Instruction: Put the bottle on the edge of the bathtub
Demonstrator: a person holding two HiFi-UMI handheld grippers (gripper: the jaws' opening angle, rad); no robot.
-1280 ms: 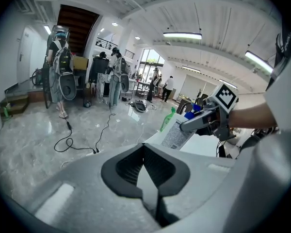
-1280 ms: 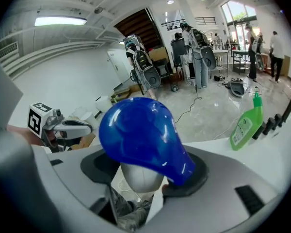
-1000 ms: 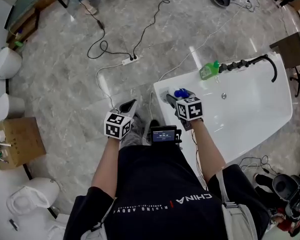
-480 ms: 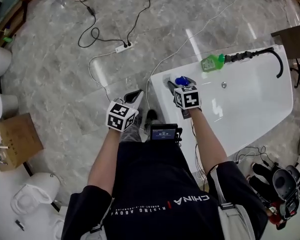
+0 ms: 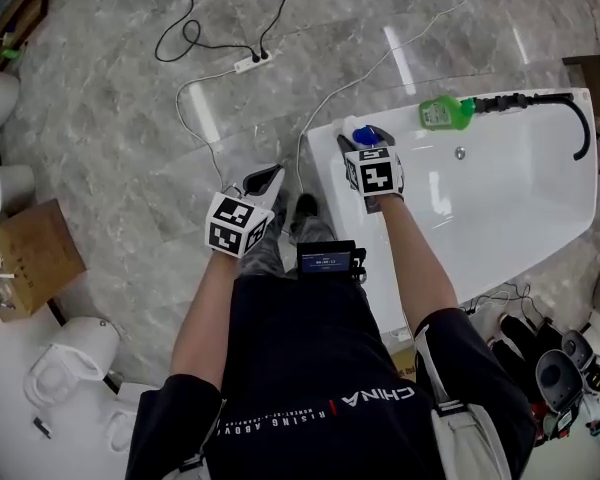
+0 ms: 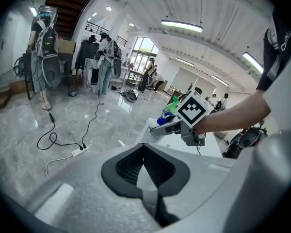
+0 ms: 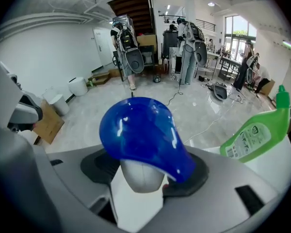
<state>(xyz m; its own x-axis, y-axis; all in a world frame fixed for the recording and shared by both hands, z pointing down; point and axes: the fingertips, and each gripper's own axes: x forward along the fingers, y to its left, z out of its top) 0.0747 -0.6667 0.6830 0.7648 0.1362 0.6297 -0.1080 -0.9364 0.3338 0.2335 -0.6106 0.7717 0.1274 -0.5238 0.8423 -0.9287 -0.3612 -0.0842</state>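
Head view: sits above the person and points steeply down. It takes in both forearms, the floor (image 5: 130,148) and the bathtub (image 5: 520,198) at right. Mid range.

Left gripper view: rides the left hand-held gripper (image 5: 264,178), low, facing across the floor into the room. The right hand-held gripper (image 6: 161,124) shows right of centre, near.

Right gripper view: very close behind the blue-capped bottle (image 7: 140,135), which fills centre frame. It faces out into the room.

Overlap: head and left views share the power strip (image 5: 252,62) and the right hand-held gripper. Head and right views share the green bottle (image 5: 442,113) and the cardboard box (image 5: 30,258).
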